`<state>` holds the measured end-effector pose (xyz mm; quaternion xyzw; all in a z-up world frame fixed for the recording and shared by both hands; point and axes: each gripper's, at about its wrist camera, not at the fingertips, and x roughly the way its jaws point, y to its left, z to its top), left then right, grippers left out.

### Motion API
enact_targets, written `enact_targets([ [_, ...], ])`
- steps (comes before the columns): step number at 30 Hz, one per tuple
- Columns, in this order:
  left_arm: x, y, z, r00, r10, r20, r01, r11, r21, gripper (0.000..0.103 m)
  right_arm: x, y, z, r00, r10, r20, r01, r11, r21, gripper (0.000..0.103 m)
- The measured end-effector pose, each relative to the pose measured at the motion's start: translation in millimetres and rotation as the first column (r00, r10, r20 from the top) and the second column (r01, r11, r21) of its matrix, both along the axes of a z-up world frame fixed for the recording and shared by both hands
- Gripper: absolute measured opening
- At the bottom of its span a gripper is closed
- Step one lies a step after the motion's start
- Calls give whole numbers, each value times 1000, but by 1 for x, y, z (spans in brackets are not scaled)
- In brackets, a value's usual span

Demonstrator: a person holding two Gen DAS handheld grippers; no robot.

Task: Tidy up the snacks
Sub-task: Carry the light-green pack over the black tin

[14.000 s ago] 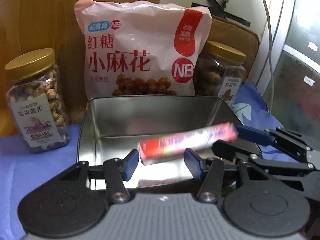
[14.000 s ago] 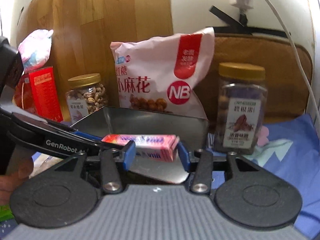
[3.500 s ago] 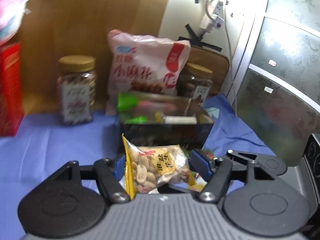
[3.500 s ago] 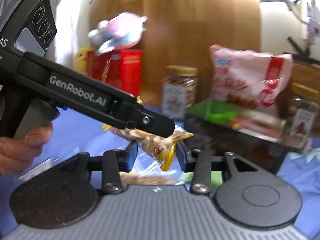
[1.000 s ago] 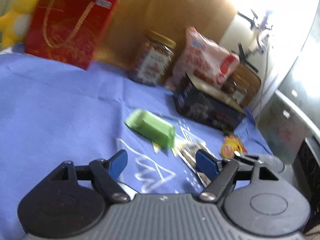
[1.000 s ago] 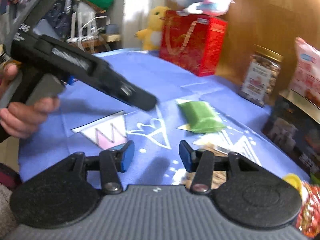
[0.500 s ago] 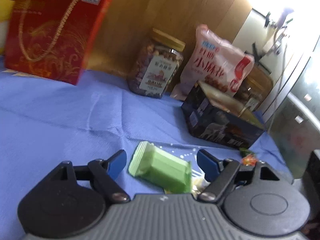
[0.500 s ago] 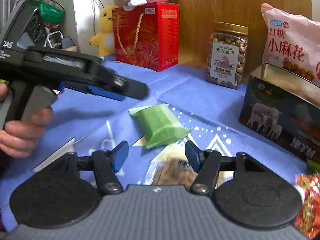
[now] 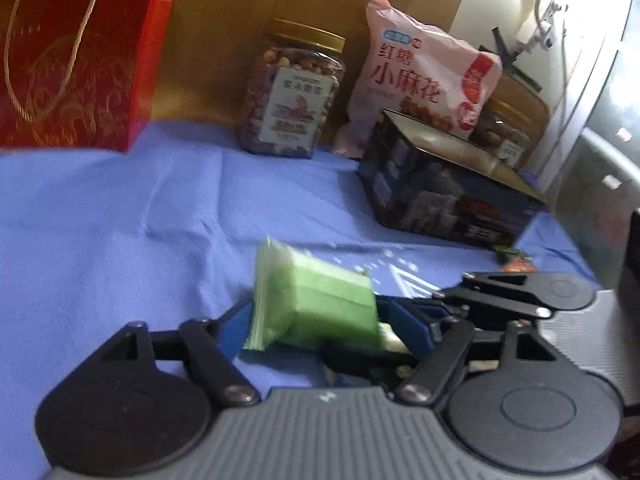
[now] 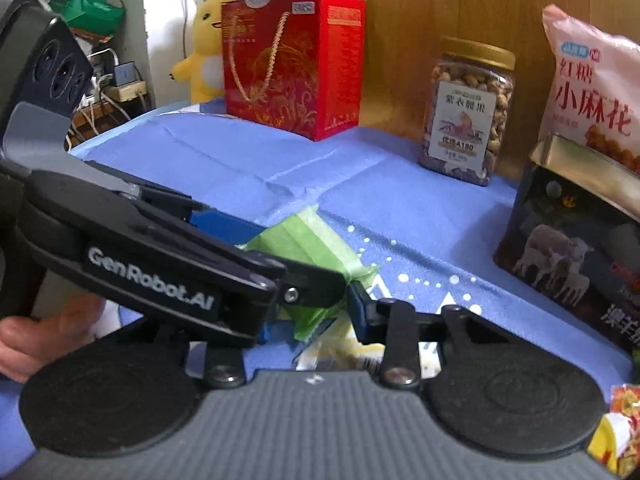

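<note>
A green snack packet (image 9: 320, 300) lies on the blue cloth between both grippers. My left gripper (image 9: 324, 326) has its blue pads on either side of the packet, closed against it. It also shows in the right wrist view (image 10: 304, 248), where the left gripper's arm crosses in front. My right gripper (image 10: 308, 320) sits at the packet's other end, its jaws around the packet's edge. The dark tin box (image 9: 448, 196) stands at the right, also seen in the right wrist view (image 10: 572, 248).
A red gift box (image 10: 296, 60), a nut jar (image 10: 468, 108) and a pink snack bag (image 9: 424, 76) line the wooden back wall. A flat packet (image 10: 344, 354) lies under the grippers. A red-yellow wrapper (image 10: 616, 432) lies at the lower right.
Both grippers moved in on the green packet. The left gripper's pads, wide open half a second ago, now press the packet's sides, and the right gripper has closed in from the other end.
</note>
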<state>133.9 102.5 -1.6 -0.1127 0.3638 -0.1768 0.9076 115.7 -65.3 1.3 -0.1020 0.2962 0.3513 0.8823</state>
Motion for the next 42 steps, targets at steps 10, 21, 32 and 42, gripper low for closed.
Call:
enact_targets([
  [10,-75,10,4,1000,21,-19,-22,996,-86,71,-62,-9,7,980,186,78,-182,982,-51,37],
  [21,-99,-23,2,998,-48,-36,44,994,-102,71,-94,-44,-3,988,146,44,-146,989,0,37],
  [32,-49,-97,46,973,-218,72,218,976,19,71,-82,-102,22,986,-79,144,64,992,106,37],
  [42,47,-152,73,966,-220,134,212,975,70,73,-5,-135,50,931,-231,282,204,971,123,37],
])
